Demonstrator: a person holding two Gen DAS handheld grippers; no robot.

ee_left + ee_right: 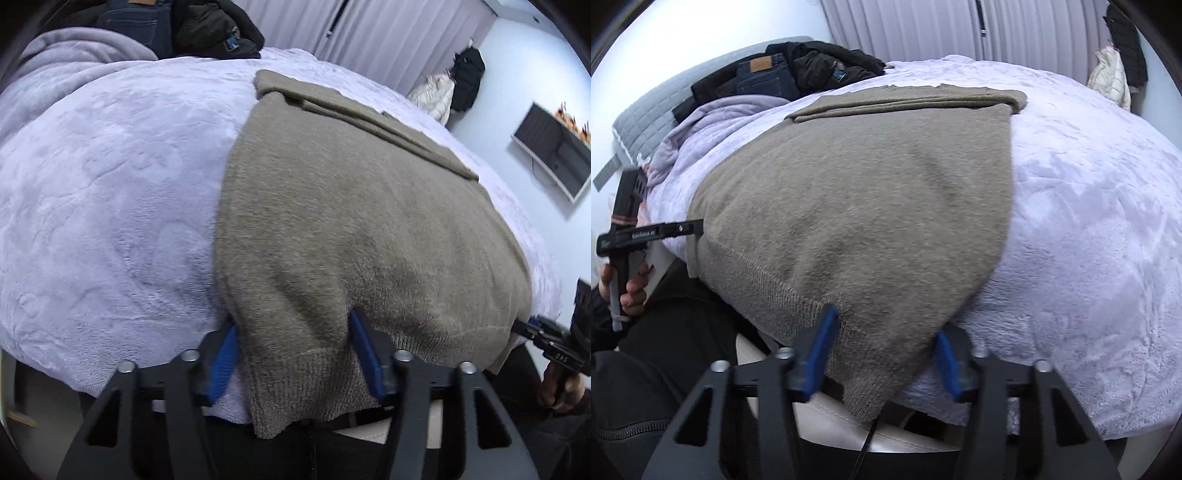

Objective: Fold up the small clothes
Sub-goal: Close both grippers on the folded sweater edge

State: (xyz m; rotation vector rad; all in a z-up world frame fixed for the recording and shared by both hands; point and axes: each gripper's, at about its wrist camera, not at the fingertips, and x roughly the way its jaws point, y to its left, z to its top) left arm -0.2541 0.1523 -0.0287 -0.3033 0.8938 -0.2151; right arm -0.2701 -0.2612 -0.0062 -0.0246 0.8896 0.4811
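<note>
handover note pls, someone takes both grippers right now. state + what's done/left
Left gripper: fingers straddle the near-left hem corner of the taupe knitted sweater; grip not confirmed.
Right gripper: the same at the near-right hem corner.
Sweater lies flat on the lilac fleece blanket, hem hanging over the bed's near edge, sleeves already folded across the far end.
Left to do: confirm both grips, then probably lift the hem and fold it toward the far end, and smooth.
</note>
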